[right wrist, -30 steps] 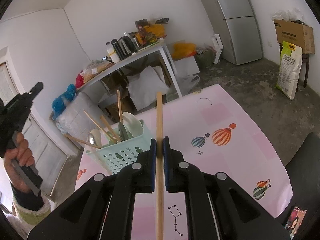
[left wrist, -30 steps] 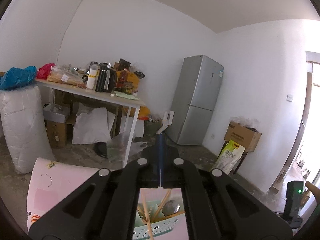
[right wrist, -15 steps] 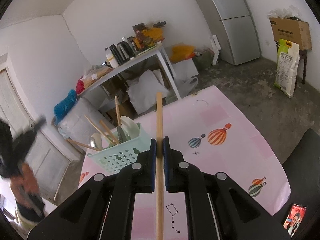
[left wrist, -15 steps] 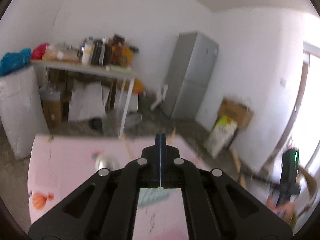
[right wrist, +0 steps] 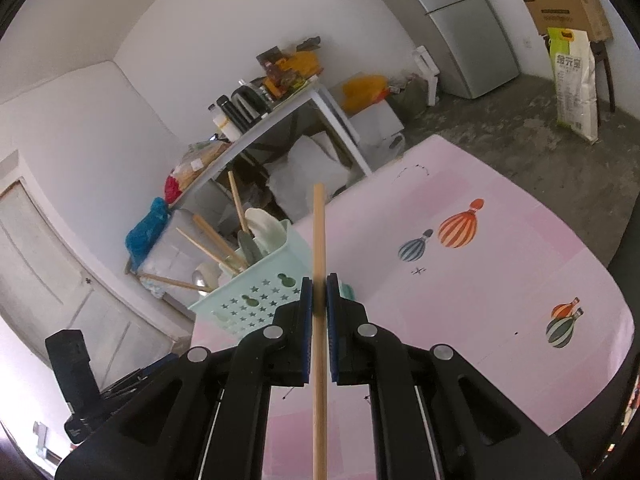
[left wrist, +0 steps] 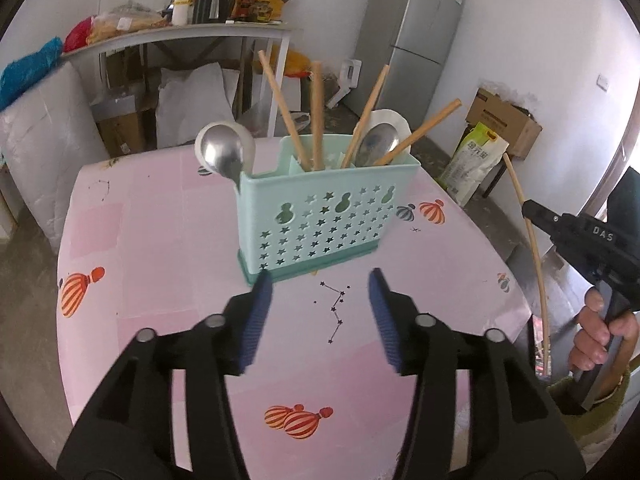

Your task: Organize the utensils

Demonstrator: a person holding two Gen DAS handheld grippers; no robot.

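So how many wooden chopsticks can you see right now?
5: four stand in the mint basket, at and; one chopstick is clamped in the right gripper. More may be hidden.

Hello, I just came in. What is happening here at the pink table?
A person is sorting utensils into a mint green holder on the pink table. The right gripper is shut on a wooden chopstick, not yet put in. The left gripper holds nothing; its jaws are opening in front of the holder, which already has chopsticks and spoons inside.
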